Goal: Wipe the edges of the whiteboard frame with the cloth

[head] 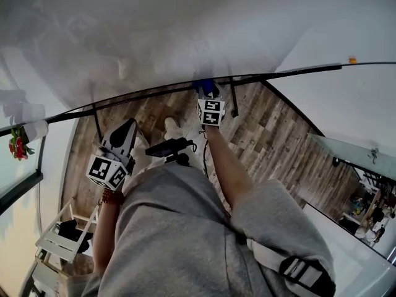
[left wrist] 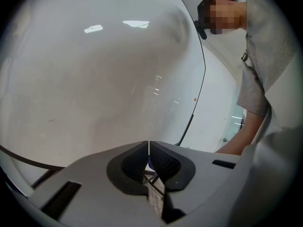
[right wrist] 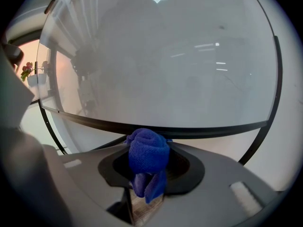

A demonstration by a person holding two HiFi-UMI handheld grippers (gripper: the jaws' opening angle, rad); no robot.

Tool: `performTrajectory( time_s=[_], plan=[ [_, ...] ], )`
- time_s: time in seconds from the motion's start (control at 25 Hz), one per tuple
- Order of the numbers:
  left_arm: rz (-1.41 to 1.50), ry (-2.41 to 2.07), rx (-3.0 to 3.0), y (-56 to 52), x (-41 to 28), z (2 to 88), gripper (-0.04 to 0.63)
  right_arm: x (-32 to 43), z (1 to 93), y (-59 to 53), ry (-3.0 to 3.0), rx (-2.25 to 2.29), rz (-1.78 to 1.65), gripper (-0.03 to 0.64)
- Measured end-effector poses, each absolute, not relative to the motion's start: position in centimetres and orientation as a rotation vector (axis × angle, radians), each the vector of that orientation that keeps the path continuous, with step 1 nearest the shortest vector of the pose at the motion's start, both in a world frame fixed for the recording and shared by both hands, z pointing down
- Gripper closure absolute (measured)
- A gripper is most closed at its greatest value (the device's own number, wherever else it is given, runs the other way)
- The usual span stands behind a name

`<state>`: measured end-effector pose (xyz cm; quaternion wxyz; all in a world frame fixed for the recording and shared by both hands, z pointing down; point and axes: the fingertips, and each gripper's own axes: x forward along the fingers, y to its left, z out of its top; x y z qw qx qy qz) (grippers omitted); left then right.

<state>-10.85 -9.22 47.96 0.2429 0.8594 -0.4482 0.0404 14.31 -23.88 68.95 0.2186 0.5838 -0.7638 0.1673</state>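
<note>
At the bottom edge of the whiteboard, the right tool is clamped on a blue cloth. The bunched cloth sits right against the black frame. Off to the left, the left tool is held nearer, apart from the frame, its jaws together with nothing in them. Wood floor shows below.

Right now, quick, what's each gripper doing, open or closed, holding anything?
Left gripper: closed, nothing between its jaws.
Right gripper: closed on the blue cloth.
</note>
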Motion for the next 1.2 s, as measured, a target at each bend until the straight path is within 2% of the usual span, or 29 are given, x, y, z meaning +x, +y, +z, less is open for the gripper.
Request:
performTrajectory(
  time_s=[1.2],
  plan=[
    [0.082,-1.248,2.310,-8.0,-17.2,48.8,0.577,7.6,68.9,-22.5,-2.118,1.575,0.469,0.471]
  ],
)
